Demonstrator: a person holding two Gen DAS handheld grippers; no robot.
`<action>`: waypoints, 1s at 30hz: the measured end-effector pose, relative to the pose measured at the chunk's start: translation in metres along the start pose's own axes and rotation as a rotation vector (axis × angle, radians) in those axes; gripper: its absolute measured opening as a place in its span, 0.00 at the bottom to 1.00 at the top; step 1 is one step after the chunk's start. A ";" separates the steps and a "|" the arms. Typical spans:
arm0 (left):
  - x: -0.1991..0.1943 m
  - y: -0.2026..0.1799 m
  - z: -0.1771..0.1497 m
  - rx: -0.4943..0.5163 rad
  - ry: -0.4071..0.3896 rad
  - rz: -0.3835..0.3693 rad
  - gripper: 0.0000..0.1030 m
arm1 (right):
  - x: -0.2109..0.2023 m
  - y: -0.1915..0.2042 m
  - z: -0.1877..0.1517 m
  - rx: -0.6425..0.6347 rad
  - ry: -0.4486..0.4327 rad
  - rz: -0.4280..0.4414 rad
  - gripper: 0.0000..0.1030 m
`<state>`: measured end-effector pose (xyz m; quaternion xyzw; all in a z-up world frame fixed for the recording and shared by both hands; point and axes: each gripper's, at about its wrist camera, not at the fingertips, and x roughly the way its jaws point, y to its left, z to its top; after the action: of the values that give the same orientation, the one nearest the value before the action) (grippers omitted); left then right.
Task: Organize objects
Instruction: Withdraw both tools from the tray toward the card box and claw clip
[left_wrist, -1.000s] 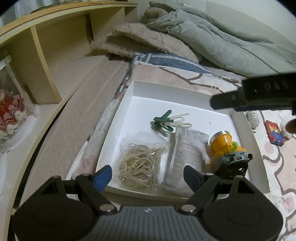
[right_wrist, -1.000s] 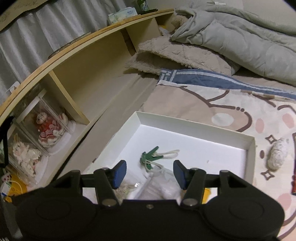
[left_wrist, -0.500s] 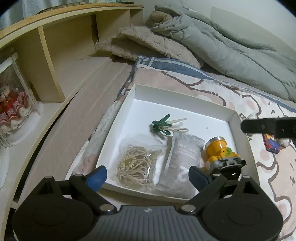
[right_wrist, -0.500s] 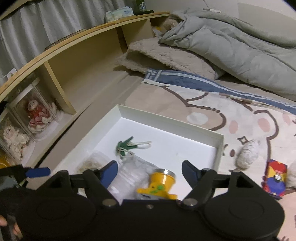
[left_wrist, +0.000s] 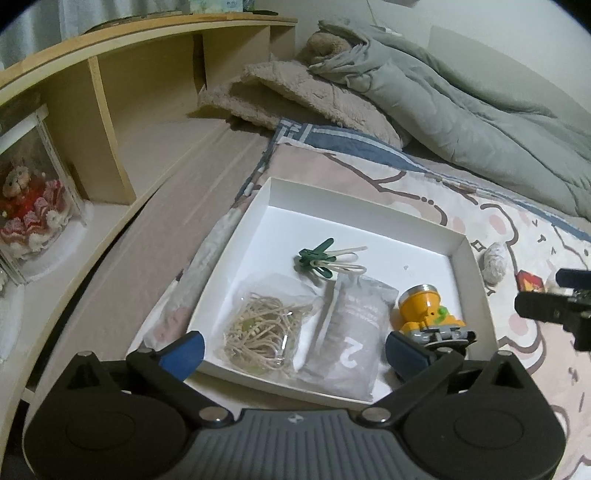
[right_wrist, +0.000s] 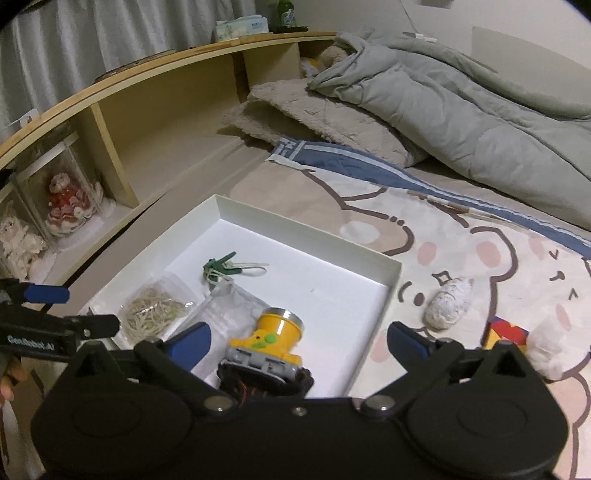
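A white tray (left_wrist: 369, 206) lies on the bed, before both sets of jaws. In its near half, from left to right: a bag of rubber bands (left_wrist: 262, 328), a grey pouch (left_wrist: 351, 332) and a yellow headlamp (right_wrist: 271, 338); green clips (left_wrist: 314, 256) lie farther in. Right of the tray on the bear-print sheet (right_wrist: 461, 240) are a white fluffy lump (right_wrist: 448, 302) and a small colourful box (right_wrist: 508, 334). The left gripper (left_wrist: 293, 349) and right gripper (right_wrist: 297, 339) are opening wide, holding nothing.
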<state>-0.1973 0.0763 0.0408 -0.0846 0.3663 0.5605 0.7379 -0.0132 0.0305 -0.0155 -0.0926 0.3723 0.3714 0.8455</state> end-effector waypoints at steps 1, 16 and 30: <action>-0.001 0.000 0.001 -0.002 0.005 -0.011 1.00 | -0.001 -0.001 -0.001 0.001 0.000 -0.002 1.00; -0.011 -0.023 0.007 0.037 -0.025 -0.044 1.00 | -0.013 -0.023 -0.011 0.017 0.001 -0.019 1.00; -0.008 -0.076 0.014 0.114 -0.046 -0.107 1.00 | -0.045 -0.086 -0.024 0.083 -0.016 -0.080 1.00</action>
<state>-0.1241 0.0506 0.0343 -0.0492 0.3756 0.5005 0.7785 0.0135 -0.0662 -0.0115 -0.0692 0.3767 0.3224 0.8657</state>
